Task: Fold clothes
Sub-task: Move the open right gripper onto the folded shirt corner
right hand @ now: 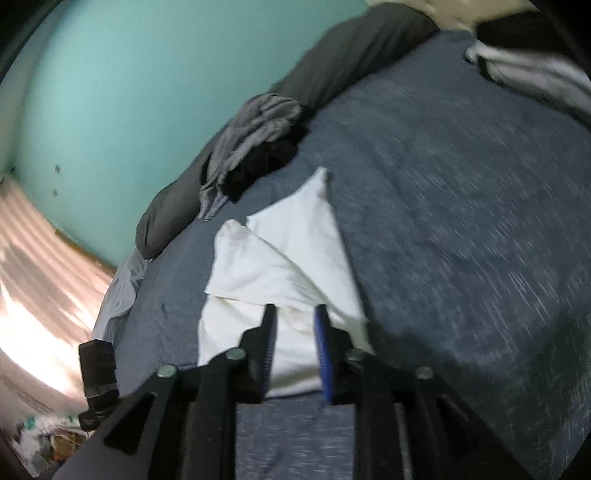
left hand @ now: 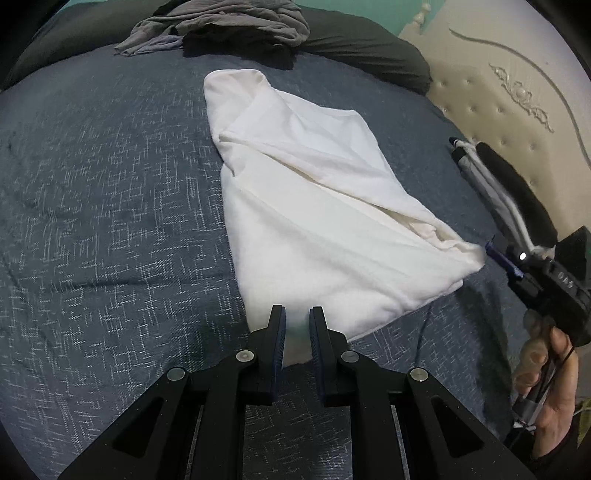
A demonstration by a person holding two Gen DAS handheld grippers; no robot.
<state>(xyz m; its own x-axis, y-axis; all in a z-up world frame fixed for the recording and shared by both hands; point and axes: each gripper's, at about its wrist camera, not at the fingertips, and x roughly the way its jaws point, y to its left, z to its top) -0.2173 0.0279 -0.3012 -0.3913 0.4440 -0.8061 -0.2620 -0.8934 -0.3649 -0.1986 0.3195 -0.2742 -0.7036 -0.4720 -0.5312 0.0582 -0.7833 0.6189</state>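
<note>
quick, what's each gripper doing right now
Left gripper: nearly closed on the white garment.
Right gripper: open, holding nothing, white garment just ahead.

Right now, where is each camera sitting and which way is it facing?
Left wrist: on the left gripper, looking down its fingers at the white garment on the blue bedspread; the person's hand and right gripper show.
Right wrist: on the right gripper, facing the teal wall.
Shared: garment, bedspread, grey clothes pile.
</note>
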